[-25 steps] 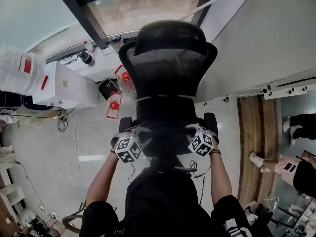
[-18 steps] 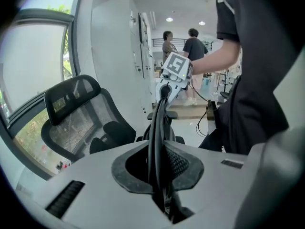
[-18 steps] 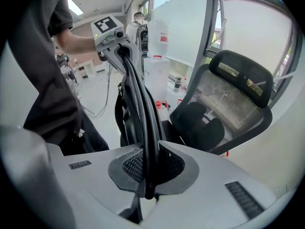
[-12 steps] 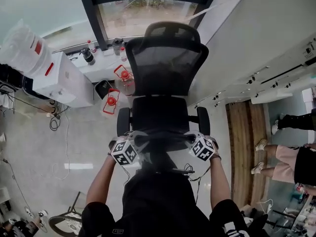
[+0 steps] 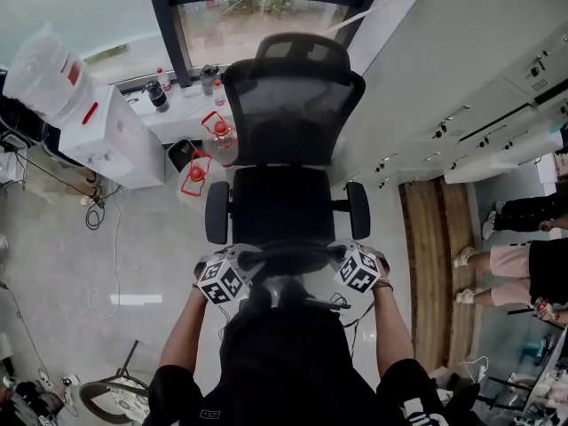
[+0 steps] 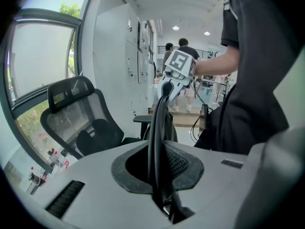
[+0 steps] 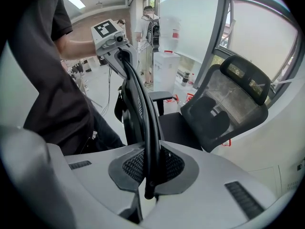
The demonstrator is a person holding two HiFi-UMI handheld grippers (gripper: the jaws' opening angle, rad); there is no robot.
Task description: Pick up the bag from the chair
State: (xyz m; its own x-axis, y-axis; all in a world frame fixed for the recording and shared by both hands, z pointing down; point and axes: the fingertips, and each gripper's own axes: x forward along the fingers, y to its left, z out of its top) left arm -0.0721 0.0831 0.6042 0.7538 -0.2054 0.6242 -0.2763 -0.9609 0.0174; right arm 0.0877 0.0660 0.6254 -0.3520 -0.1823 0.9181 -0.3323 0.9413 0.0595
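Head view, upper left of the frame: a clear water jug (image 5: 40, 69) lies tilted on a white cabinet (image 5: 120, 140). Just right of the cabinet, two red-capped bottles (image 5: 200, 174) stand on the floor below the window (image 5: 257, 16). The black mesh-backed chair (image 5: 288, 122) fills the centre, its back toward the window and its seat toward the person.

At the seat's front edge, the left gripper (image 5: 232, 269) sits at lower centre-left and the right gripper (image 5: 348, 263) at lower centre-right, each with its marker cube turned outward. The black bag (image 5: 284, 264) is stretched between them, close against the person's dark shirt. From this view I cannot tell whether it touches the seat. At the right edge a wooden strip (image 5: 426, 264) runs down the floor, with people (image 5: 506, 269) standing beyond it.

In the left gripper view the chair is at the left. The jaws at bottom centre are pressed together on the bag's black strap (image 6: 157, 128), which rises from between them to the other gripper at upper centre. The bag's dark body hangs under the strap, in front of the armrest.

In the right gripper view the left gripper shows at upper left. The same strap arcs down into the jaws at bottom centre, which are clamped on it. The chair stands at the right.
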